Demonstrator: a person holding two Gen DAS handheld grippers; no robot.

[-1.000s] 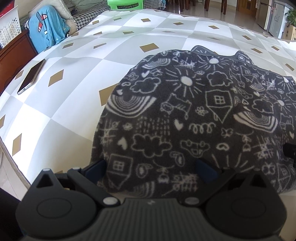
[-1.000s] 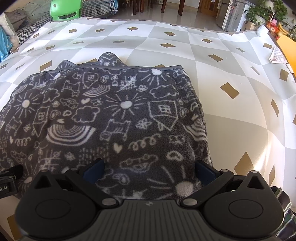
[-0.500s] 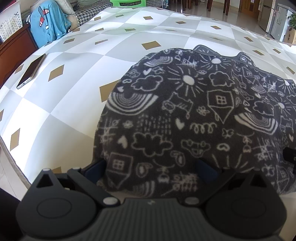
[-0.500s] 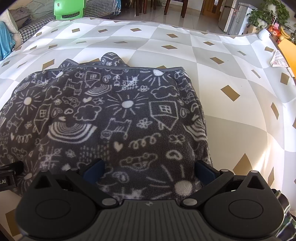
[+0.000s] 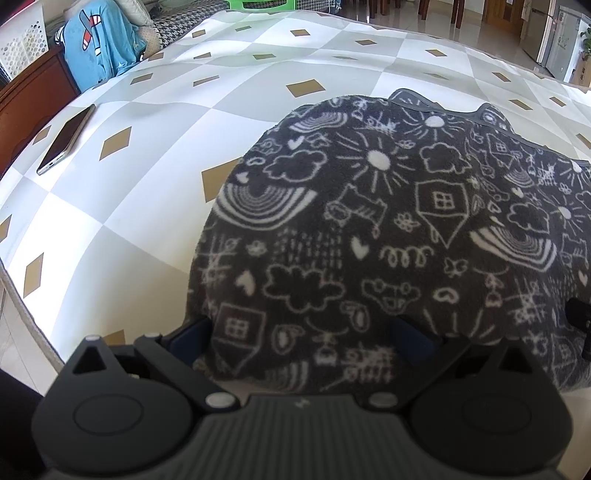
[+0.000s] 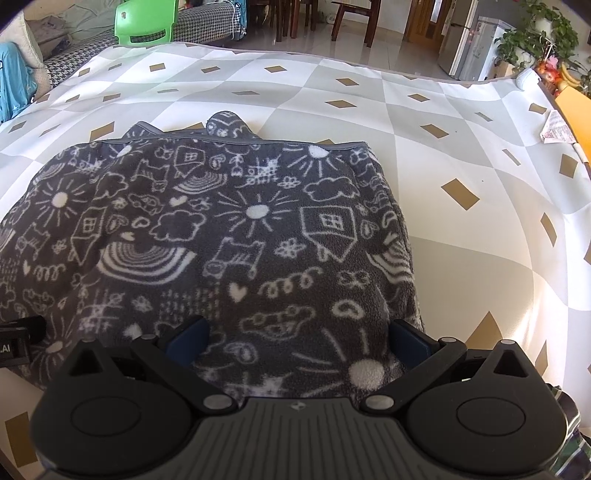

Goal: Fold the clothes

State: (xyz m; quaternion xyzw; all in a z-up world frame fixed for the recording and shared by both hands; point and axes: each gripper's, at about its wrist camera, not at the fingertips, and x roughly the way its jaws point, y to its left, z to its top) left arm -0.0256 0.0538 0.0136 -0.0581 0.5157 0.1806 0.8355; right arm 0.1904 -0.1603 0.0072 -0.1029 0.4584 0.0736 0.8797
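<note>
A dark grey fleece garment [image 5: 388,229] with white doodles of suns, houses and clouds lies folded on the checked white and grey mat [image 5: 155,177]. It also shows in the right wrist view [image 6: 229,236]. My left gripper [image 5: 301,336] is open, its jaws wide apart at the garment's near left edge, with the fabric lying between and over the blue pads [image 5: 192,338]. My right gripper [image 6: 297,336] is open the same way at the near right edge. The fingertips are partly hidden by the fleece.
A phone [image 5: 66,138] lies on the mat at the left. A blue garment [image 5: 99,48] hangs over furniture at the back left. A green plastic chair [image 6: 146,22] stands beyond the mat. A paper slip [image 6: 557,129] lies at the mat's right edge.
Both grippers have tilted or drawn back slightly, so more of the far room shows. The garment has not shifted and the jaws stay open.
</note>
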